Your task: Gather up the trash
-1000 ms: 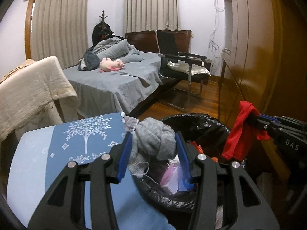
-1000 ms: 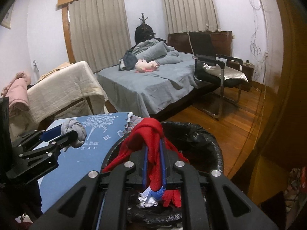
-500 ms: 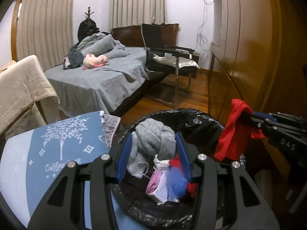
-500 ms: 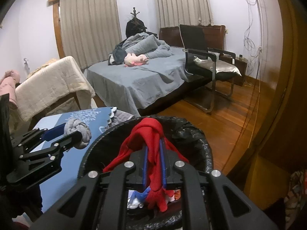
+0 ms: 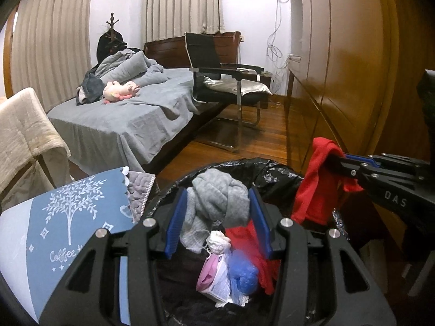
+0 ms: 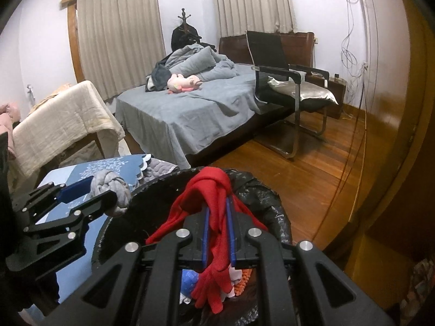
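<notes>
Drop-off step of trash collection, both loads poised over the bin. Left gripper (image 5: 217, 225) clamped on a knotted grey cloth (image 5: 220, 203), blue pads pressing either side, load hanging above the black-lined trash bin (image 5: 274, 167). Right gripper (image 6: 217, 233) closed tight on a red cloth (image 6: 214, 193), tail dangling into the bin mouth. Already inside: red fabric, a blue wad (image 5: 243, 273), white and pink wrappers (image 5: 210, 271). Blue tree-print cloth (image 5: 68, 217) just beside the bin on the left side. Next move, judged: part the jaws over the opening, grey bundle centred first, then clear both claws of the liner rim. Risk: fabric snagging on the pads
</notes>
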`<state>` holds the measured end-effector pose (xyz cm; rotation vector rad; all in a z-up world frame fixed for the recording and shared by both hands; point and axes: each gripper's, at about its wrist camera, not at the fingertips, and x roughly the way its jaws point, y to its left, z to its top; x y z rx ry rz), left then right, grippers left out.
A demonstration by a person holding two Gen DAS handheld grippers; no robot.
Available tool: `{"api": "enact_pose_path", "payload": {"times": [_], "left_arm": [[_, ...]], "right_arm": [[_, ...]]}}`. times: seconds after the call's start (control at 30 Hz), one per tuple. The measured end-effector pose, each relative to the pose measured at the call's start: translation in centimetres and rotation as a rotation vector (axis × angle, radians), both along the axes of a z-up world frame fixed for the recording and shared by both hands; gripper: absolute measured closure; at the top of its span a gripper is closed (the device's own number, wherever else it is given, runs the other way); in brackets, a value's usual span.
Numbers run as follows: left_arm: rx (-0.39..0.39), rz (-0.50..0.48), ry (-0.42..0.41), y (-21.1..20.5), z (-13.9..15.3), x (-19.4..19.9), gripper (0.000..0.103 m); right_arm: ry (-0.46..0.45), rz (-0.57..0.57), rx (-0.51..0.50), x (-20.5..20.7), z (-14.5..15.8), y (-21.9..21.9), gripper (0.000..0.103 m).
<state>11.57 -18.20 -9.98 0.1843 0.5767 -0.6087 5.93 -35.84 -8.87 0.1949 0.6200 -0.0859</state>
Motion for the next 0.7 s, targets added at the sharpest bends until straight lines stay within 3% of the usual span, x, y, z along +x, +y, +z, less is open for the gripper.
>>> {"api": "enact_pose_path", "payload": {"times": [0.13, 0.2, 0.23, 0.27, 0.33, 0.5, 0.57, 0.7], "left_arm": [[-0.008, -0.017, 0.020, -0.4, -0.2, 0.7, 0.055], [-0.018, -0.036, 0.028, -0.6, -0.3, 1.1, 0.050], [-0.020, -0.038, 0.029, -0.6, -0.3, 1.2, 0.040], [-0.030, -0.040, 0.033, -0.4, -0.1, 1.4, 0.035], [-0.049, -0.036, 0.035, 0.1, 0.3, 1.5, 0.031], [-0.056, 0.010, 0.031, 1.9, 1.2, 1.8, 0.022], [-0.050, 0.040, 0.025, 2.8, 1.6, 1.7, 0.016], [-0.025, 0.096, 0.018, 4.7, 2.3, 1.2, 0.011]], "right_arm": [[0.016, 0.001, 0.008, 1.0, -0.6, -0.4, 0.088], [0.033, 0.005, 0.003, 1.6, -1.0, -0.5, 0.078], [0.040, 0.000, -0.002, 1.8, -1.3, -0.5, 0.065], [0.044, -0.003, -0.004, 1.9, -1.4, -0.6, 0.061], [0.050, -0.007, -0.011, 1.9, -1.6, -0.7, 0.056], [0.040, -0.028, -0.021, 1.1, -1.3, -1.1, 0.029], [0.033, -0.033, -0.026, 0.6, -1.1, -1.0, 0.011], [0.028, -0.024, -0.015, -0.2, -0.3, -0.6, 0.006]]}}
